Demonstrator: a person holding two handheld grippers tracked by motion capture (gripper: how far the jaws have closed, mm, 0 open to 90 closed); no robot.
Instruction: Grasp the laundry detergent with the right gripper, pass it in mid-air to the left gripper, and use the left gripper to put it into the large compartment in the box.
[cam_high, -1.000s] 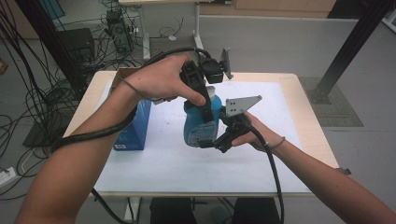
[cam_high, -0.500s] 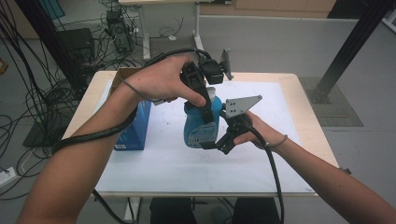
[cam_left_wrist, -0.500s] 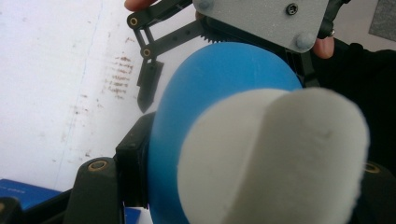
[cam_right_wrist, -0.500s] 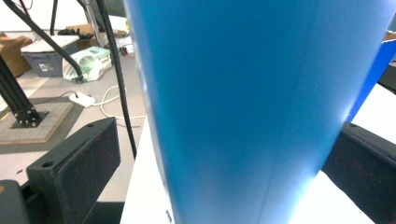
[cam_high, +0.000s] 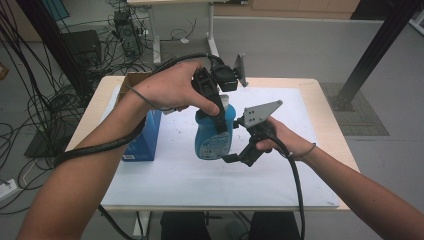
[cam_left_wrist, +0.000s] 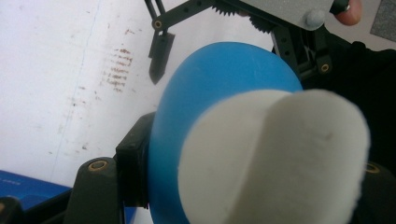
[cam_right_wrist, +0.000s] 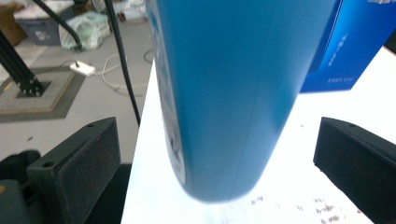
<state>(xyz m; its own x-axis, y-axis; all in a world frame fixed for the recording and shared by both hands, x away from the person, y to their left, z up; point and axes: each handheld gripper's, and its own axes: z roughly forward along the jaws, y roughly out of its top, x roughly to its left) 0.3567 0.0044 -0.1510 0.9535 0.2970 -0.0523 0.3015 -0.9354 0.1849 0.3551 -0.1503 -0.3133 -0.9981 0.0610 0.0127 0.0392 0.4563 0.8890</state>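
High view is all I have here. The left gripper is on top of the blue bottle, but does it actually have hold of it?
Observer: Yes. In the left gripper view the left gripper is shut on the blue bottle just under its white cap.
Operator: And the right gripper?
Observer: The right gripper is open, and its jaws have just been opening. The bottle's body stands between the pads with a gap on both sides.
Operator: Is the bottle on the table?
Observer: Its base hangs above the white tabletop.

Bottle (cam_high: 215, 135) upright on table (cam_high: 310, 125), box (cam_high: 145, 137) left.
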